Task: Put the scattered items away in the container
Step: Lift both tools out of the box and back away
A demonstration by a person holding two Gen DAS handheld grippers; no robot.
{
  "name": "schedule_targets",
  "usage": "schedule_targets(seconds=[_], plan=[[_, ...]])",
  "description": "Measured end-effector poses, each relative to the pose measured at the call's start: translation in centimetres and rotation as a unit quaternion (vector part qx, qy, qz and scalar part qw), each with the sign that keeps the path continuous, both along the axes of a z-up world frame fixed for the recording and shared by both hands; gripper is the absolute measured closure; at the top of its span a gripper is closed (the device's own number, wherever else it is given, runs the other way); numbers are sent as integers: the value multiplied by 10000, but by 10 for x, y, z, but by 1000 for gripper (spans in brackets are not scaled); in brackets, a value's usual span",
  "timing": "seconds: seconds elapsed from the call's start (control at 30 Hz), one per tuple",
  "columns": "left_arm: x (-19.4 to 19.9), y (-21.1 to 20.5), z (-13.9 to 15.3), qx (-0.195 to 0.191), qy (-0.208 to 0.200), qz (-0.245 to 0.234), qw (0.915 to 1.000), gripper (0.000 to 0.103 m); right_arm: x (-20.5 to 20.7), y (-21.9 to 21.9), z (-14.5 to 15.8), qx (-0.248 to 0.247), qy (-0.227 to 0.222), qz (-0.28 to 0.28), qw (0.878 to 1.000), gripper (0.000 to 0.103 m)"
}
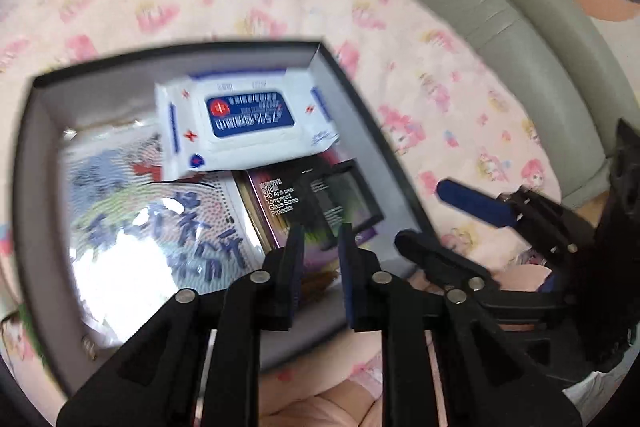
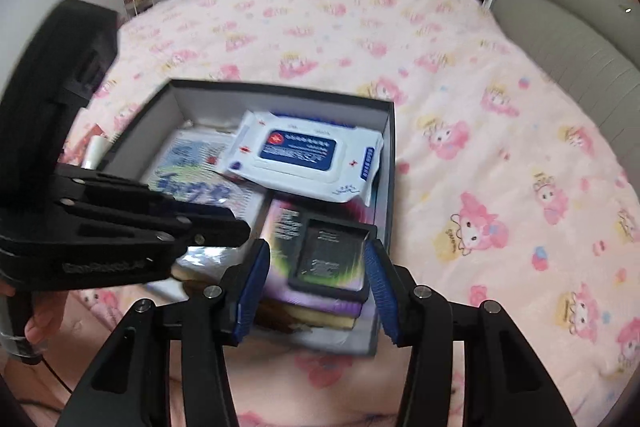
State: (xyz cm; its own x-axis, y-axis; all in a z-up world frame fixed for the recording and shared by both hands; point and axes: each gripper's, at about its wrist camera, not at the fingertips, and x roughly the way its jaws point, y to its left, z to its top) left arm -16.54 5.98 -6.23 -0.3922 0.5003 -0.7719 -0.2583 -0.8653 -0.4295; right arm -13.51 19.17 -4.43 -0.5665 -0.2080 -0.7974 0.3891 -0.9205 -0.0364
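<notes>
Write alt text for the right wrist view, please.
An open dark box on a pink cartoon-print bedspread holds a white wet-wipes pack lying on a screen-protector box and a shiny printed packet. The right gripper hangs open and empty above the box; the left gripper reaches in from the left.

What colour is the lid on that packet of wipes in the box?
Dark blue, on a white wipes packet; the right wrist view shows it best.

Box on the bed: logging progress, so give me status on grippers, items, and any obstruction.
Left gripper narrow gap, empty; right gripper open, empty. Wipes pack, screen protector box, printed packet inside box. White tube outside, left of box.
</notes>
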Motion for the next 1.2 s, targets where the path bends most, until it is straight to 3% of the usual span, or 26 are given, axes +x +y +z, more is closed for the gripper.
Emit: schedule_targets(seconds=[0.1, 0.17, 0.23, 0.3, 0.47, 0.7, 0.83, 0.97, 1.2], plan=[[18, 7, 8, -169, 114, 226, 9995, 74, 24, -3, 10, -200, 89, -28, 9998, 57], [43, -10, 18, -385, 203, 373, 9984, 70, 38, -5, 16, -287, 168, -59, 9994, 57], [63, -16, 29, -605, 404, 526, 9960, 57, 50, -5, 20, -353, 212, -109, 9991, 57], [82, -18, 40, -696, 587, 651, 9937, 52, 59, -6, 24, -452, 218, -142, 9986, 57], [116, -16, 58, -821, 824, 857, 9895, 53, 84, -12, 35, -636, 289, -150, 9974, 55], [133, -30, 65, -705, 837, 936, 9896, 53, 104, -22, 44, -730, 369, -153, 9965, 54], [141, -69, 79, -694, 905, 1169, 9866, 53, 110, -40, 52, -874, 361, 197, 9953, 54], [155, -121, 92, -923, 889, 1641, 9781, 52, 104, -70, 68, -983, 450, 595, 9924, 54], [178, -220, 80, -950, 430, 2604, 9599, 52, 79, -158, 57, -1096, -10, 1489, 9828, 54]])
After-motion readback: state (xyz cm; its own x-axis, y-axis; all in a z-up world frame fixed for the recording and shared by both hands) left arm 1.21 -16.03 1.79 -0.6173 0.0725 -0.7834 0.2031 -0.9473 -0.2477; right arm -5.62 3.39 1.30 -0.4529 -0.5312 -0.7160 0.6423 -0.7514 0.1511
